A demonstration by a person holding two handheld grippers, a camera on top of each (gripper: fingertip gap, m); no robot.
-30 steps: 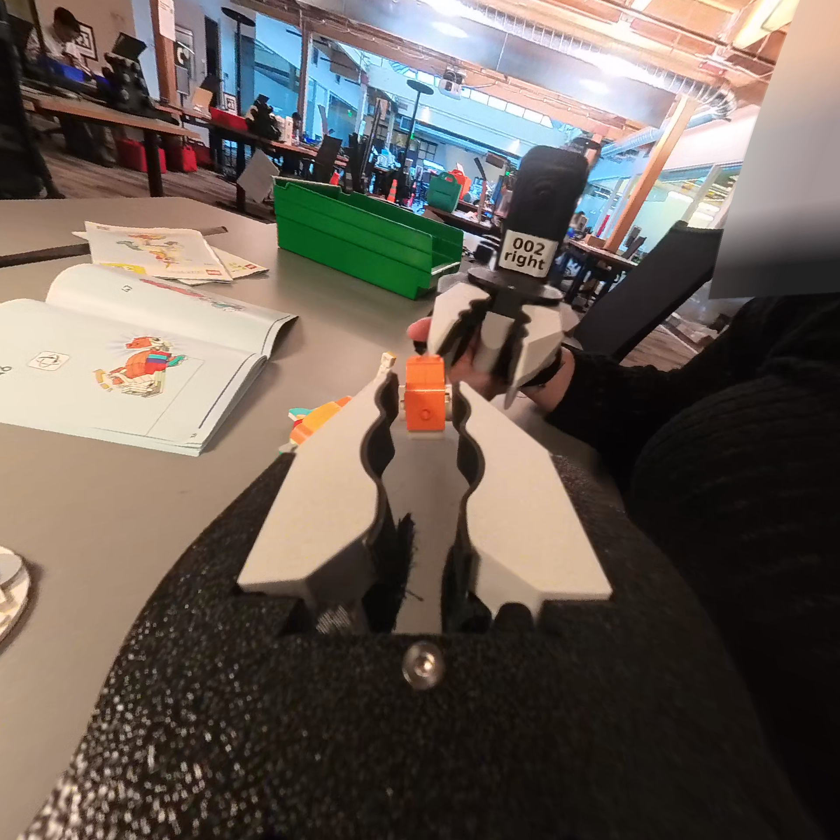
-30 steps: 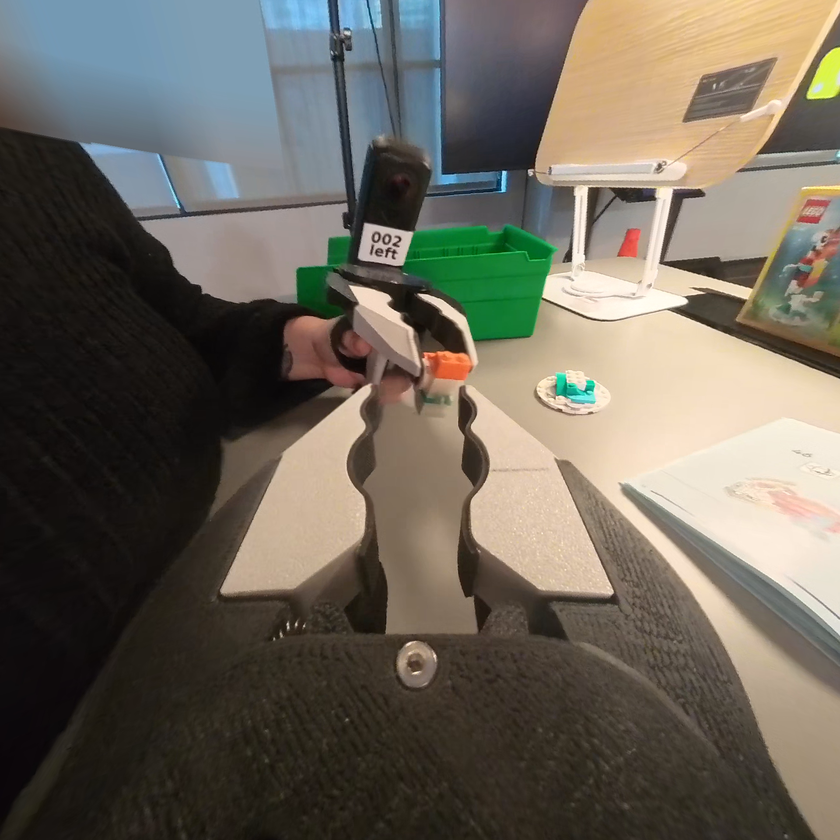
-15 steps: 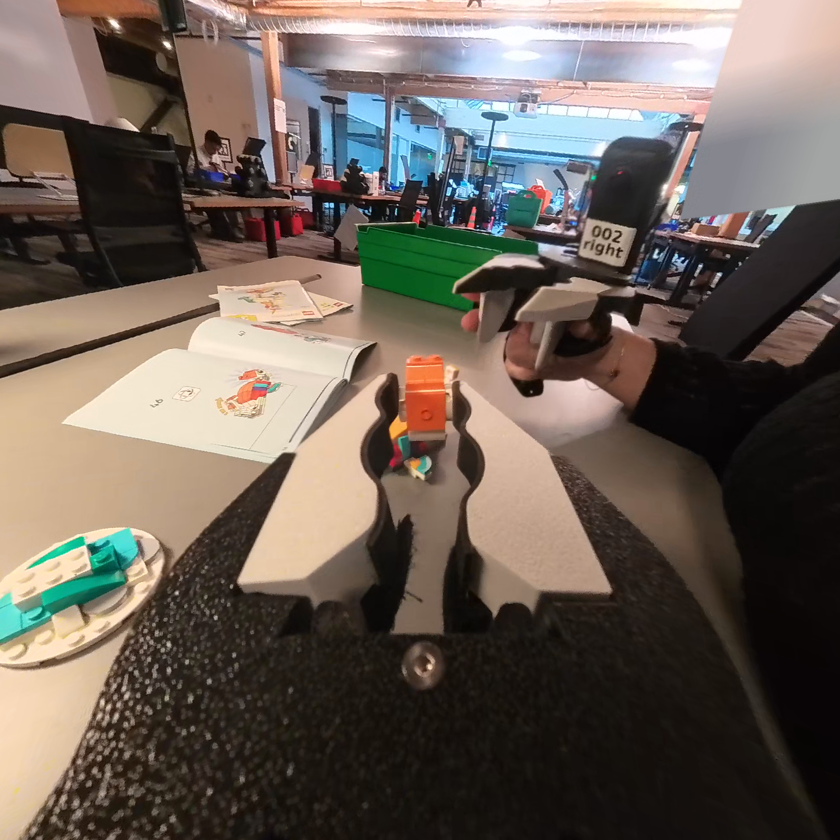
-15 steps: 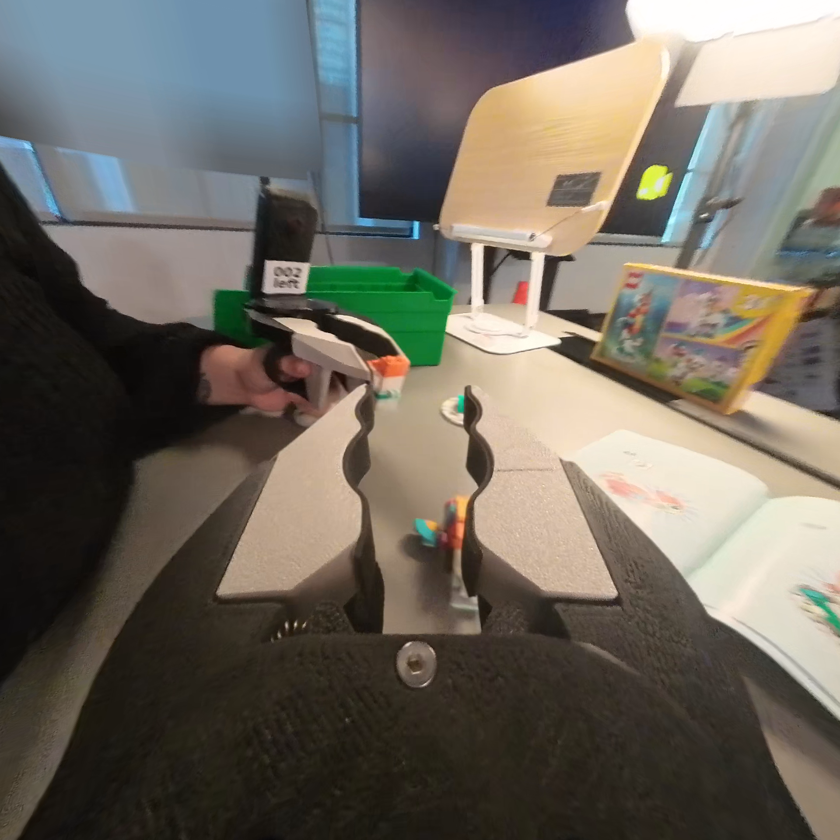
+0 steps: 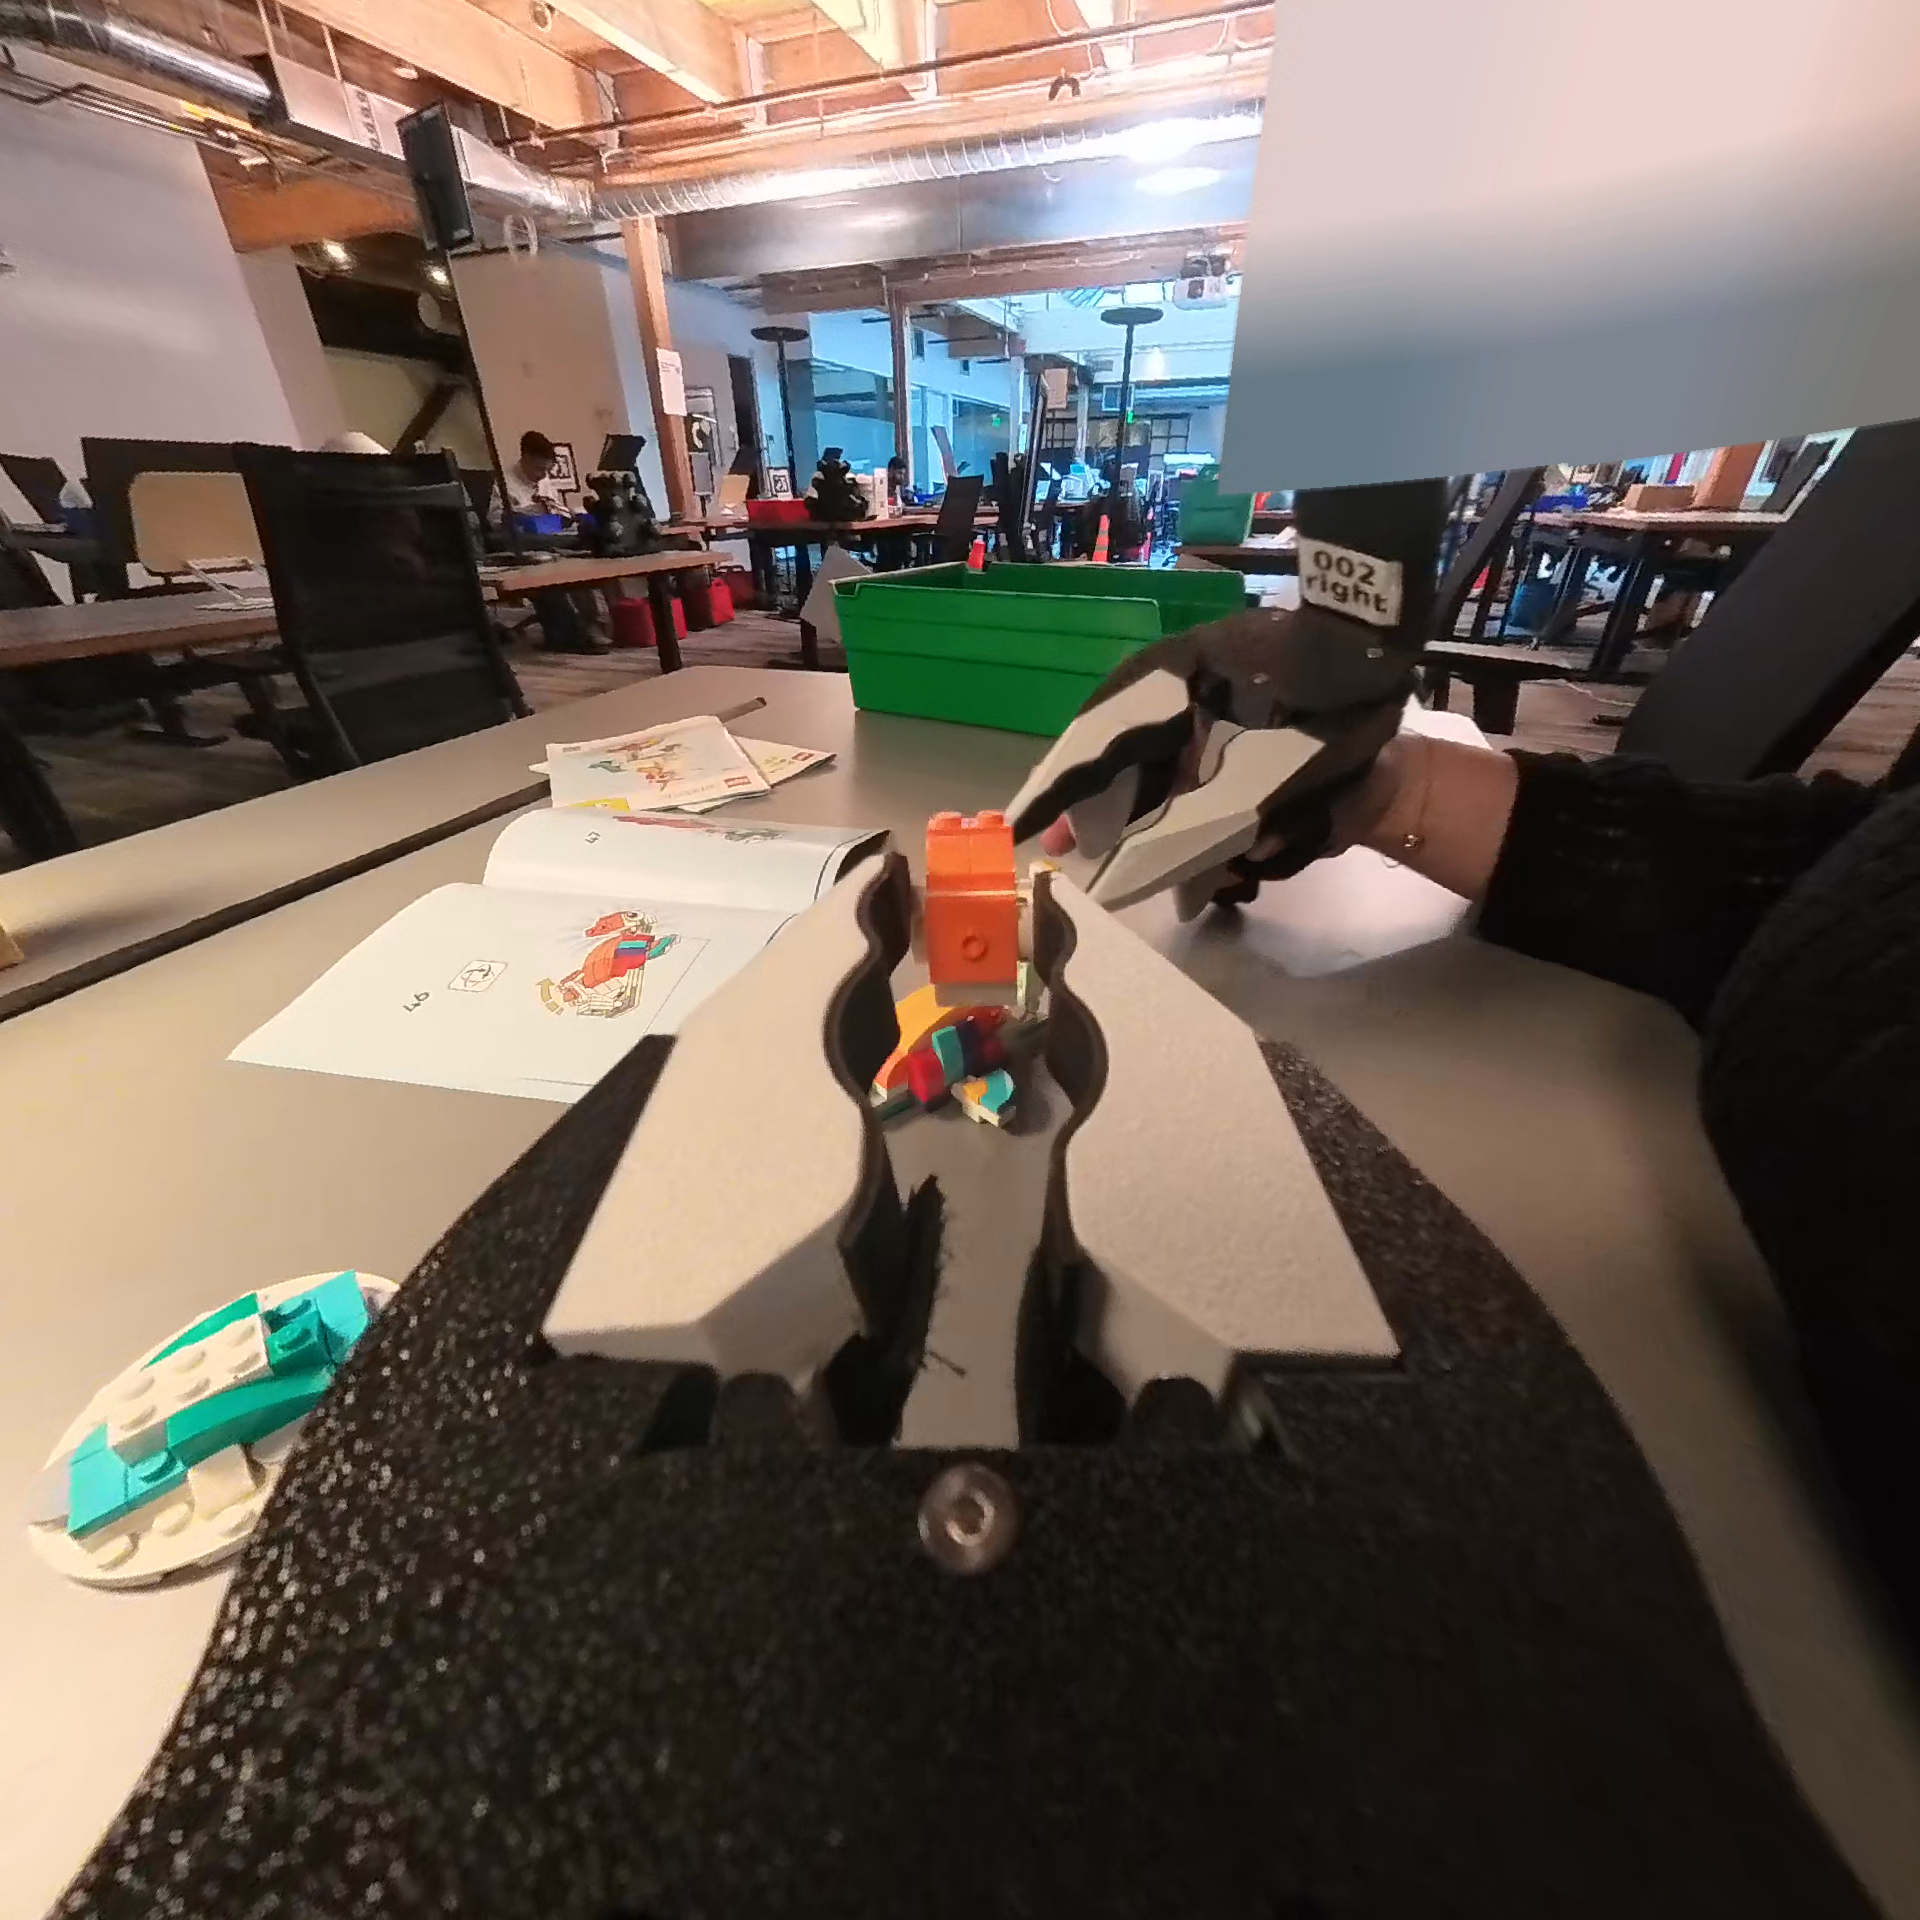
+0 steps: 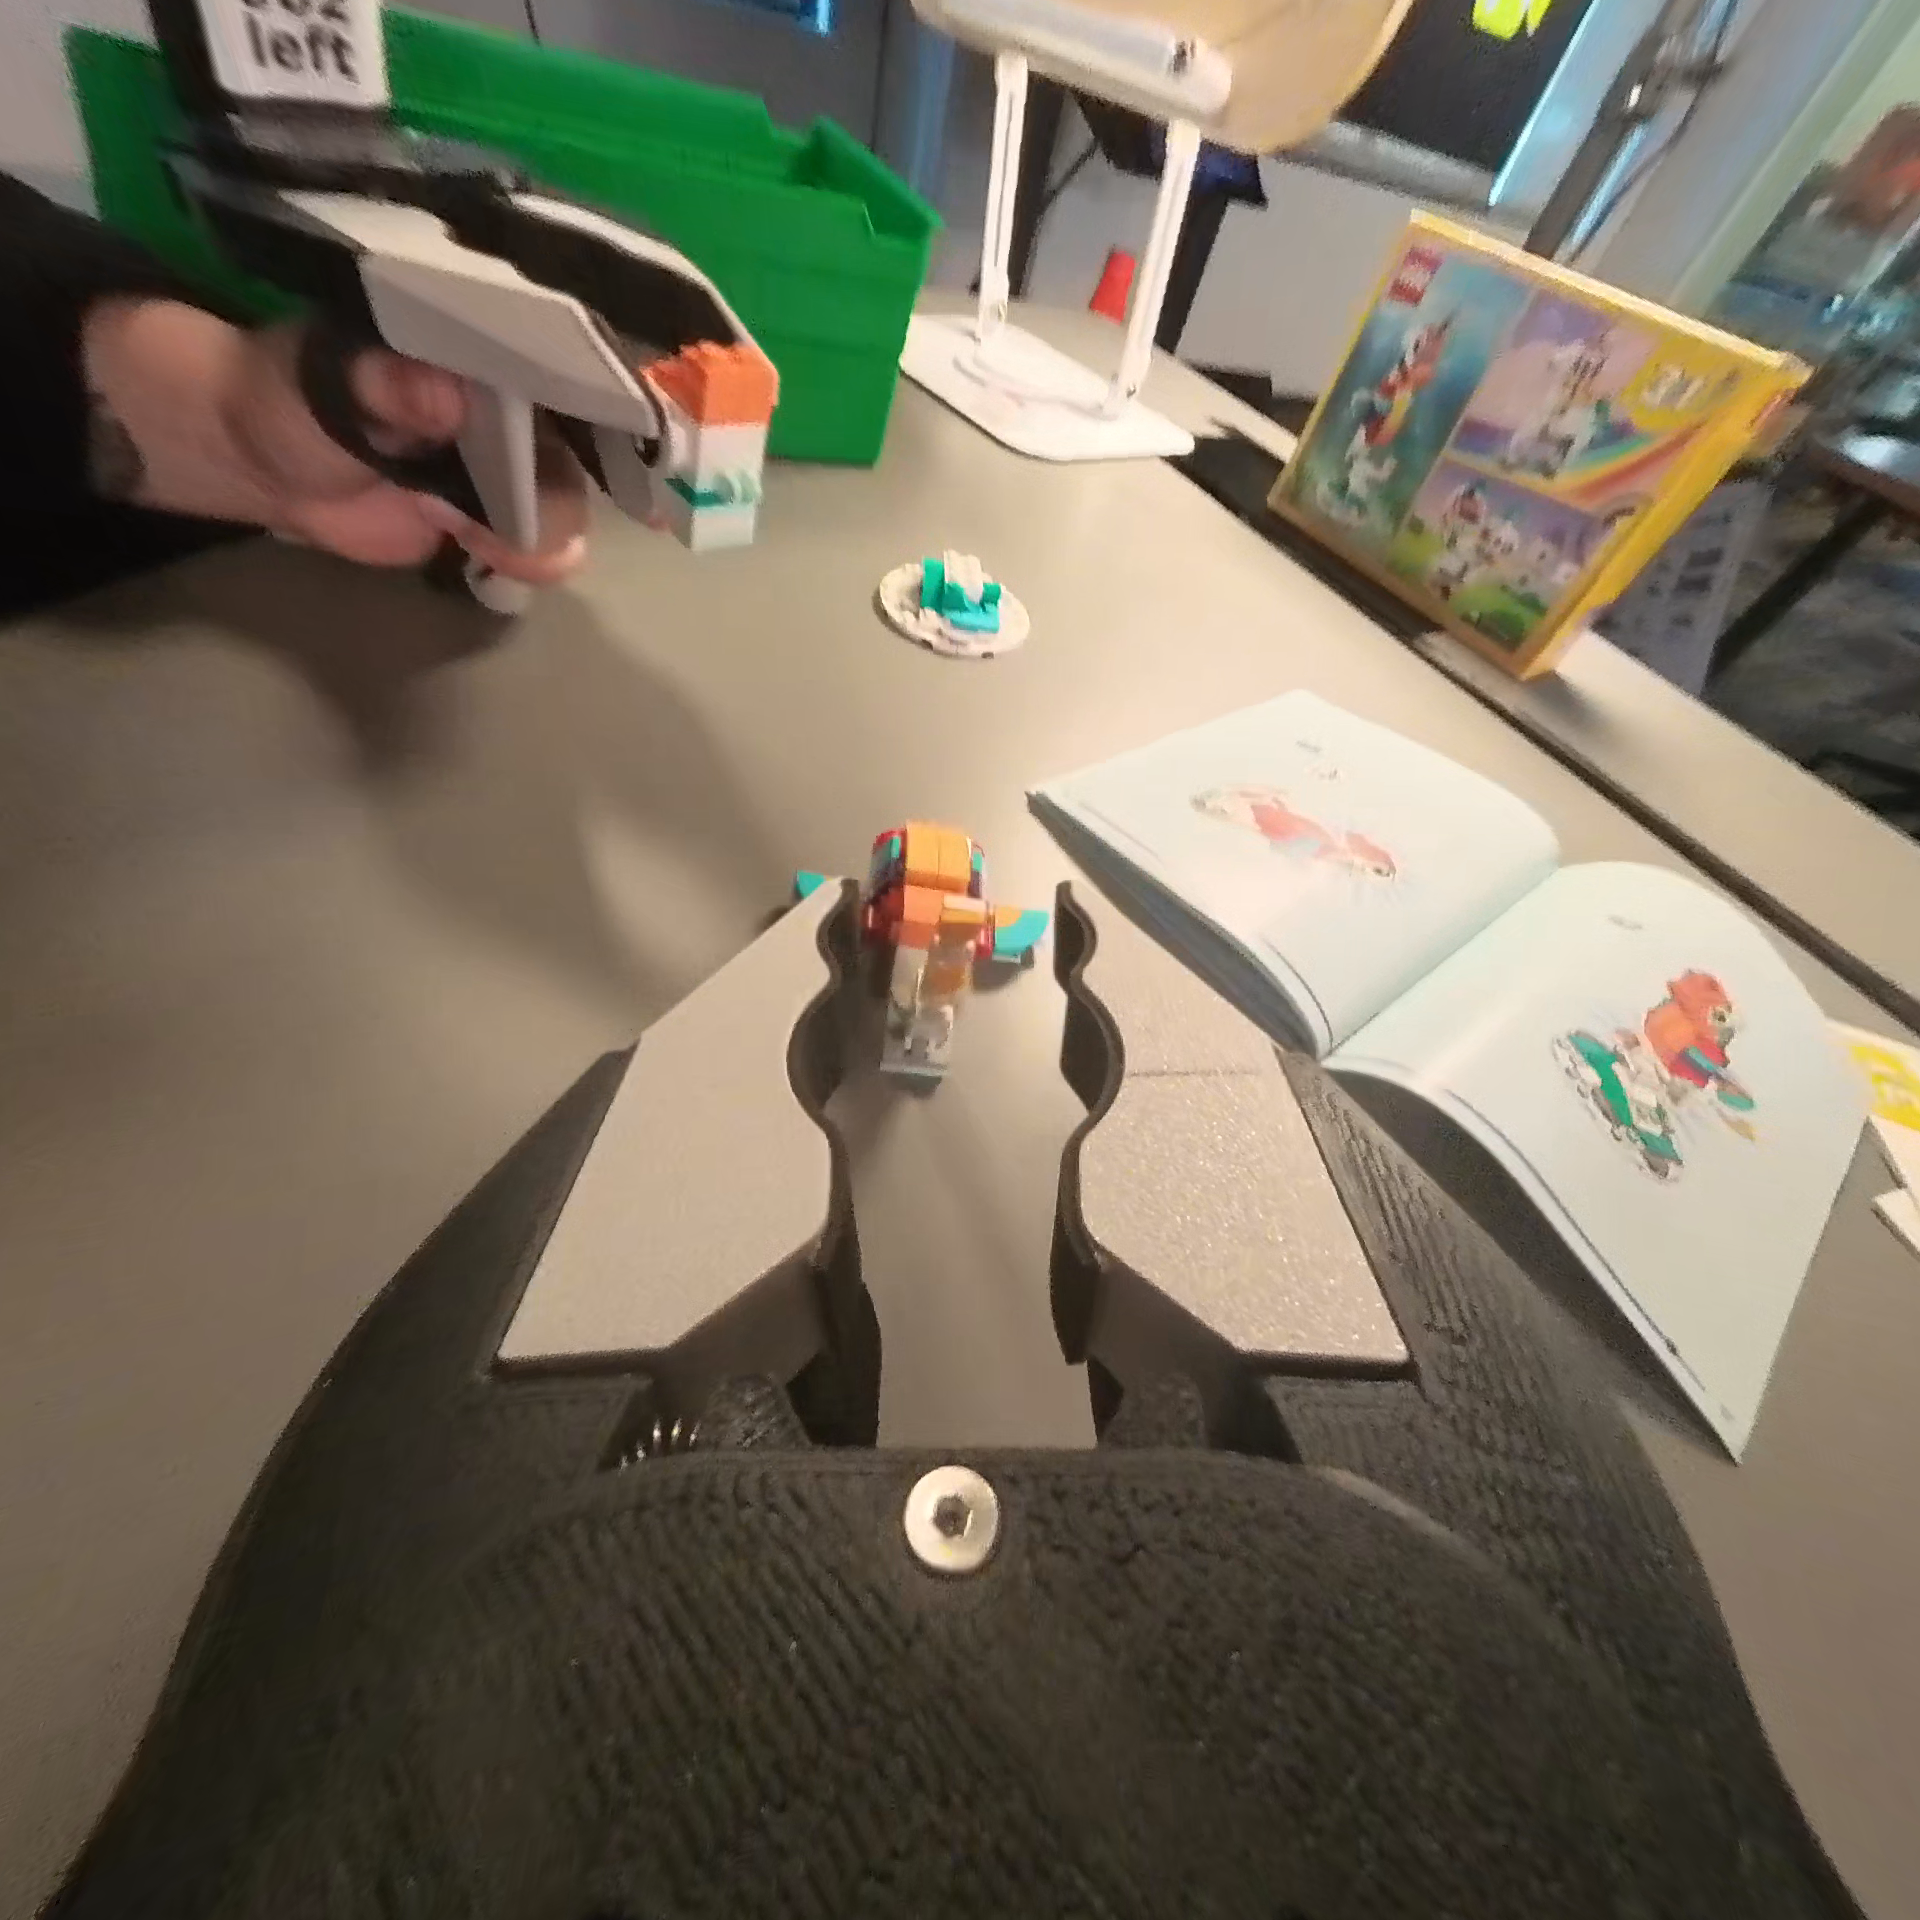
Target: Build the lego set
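Left gripper (image 5: 971,904): clamped orange sub-assembly (image 5: 969,902).
Right gripper (image 6: 951,914): spread wide, empty.
Figure (image 6: 928,951): light, snap-jointed, fragile; best gripped across torso.

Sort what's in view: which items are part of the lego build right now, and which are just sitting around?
In play:
- left gripper, shut on the orange-topped sub-assembly
- right gripper, open, around the orange figure on the table
- open instruction booklet
- white round base with teal bricks

Lying about:
- green bin
- yellow set box
- loose leaflets
- white stand
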